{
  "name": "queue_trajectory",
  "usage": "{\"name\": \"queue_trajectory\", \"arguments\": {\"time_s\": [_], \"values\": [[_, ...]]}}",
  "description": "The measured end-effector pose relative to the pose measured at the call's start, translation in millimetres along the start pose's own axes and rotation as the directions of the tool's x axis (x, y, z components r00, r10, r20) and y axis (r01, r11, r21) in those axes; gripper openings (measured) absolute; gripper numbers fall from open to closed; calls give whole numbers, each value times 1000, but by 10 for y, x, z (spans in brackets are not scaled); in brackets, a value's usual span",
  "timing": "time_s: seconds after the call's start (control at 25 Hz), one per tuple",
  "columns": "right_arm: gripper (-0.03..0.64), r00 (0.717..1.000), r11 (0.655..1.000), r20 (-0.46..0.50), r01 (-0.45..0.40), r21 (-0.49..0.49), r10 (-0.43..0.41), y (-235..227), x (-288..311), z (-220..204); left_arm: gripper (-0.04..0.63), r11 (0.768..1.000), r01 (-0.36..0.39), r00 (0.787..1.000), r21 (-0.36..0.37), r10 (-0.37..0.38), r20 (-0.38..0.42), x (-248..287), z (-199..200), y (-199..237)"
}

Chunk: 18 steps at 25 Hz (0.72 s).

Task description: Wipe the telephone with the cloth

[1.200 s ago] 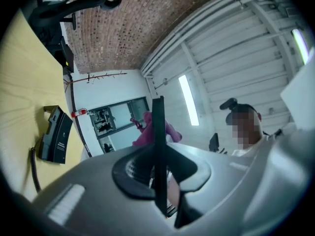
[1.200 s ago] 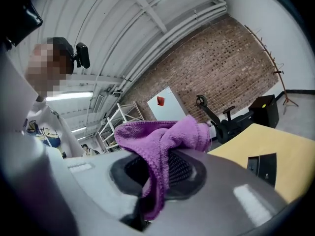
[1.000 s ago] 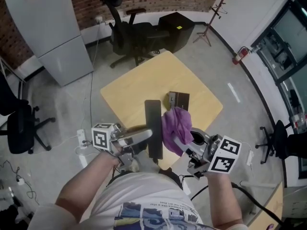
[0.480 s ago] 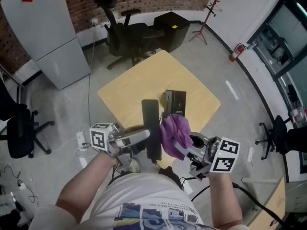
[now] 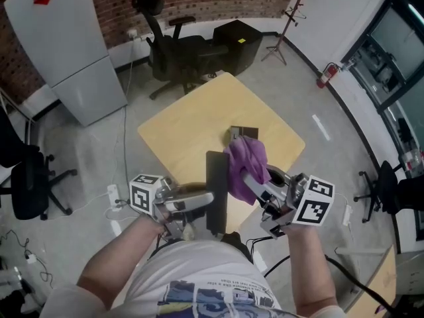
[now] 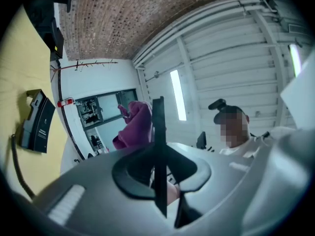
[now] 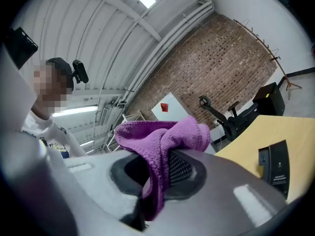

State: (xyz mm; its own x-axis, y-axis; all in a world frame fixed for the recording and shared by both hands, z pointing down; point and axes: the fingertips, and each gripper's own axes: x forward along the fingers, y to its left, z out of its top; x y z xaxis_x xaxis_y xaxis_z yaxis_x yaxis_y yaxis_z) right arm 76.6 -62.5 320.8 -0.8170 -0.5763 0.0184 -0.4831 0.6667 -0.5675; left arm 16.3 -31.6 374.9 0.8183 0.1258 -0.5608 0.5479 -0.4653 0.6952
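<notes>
Purple cloth (image 5: 246,163), pinched tight in the jaws of the right gripper (image 5: 257,187), has slid from low beside the black handset (image 5: 215,187) toward its far end, against its right edge. The left gripper (image 5: 207,198) keeps its jaws clamped on the handset above the counter (image 5: 179,128). Wiping looks mid-stroke. The telephone base (image 5: 242,132) beyond seems not yet wiped.
</notes>
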Motion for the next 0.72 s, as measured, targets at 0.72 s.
{"name": "queue_trajectory", "arguments": {"time_s": [0.72], "values": [[44, 985, 992, -155, -57, 113, 74, 207, -180, -803, 81, 1000, -16, 1000, 11, 16, 5, -35, 57, -23]]}}
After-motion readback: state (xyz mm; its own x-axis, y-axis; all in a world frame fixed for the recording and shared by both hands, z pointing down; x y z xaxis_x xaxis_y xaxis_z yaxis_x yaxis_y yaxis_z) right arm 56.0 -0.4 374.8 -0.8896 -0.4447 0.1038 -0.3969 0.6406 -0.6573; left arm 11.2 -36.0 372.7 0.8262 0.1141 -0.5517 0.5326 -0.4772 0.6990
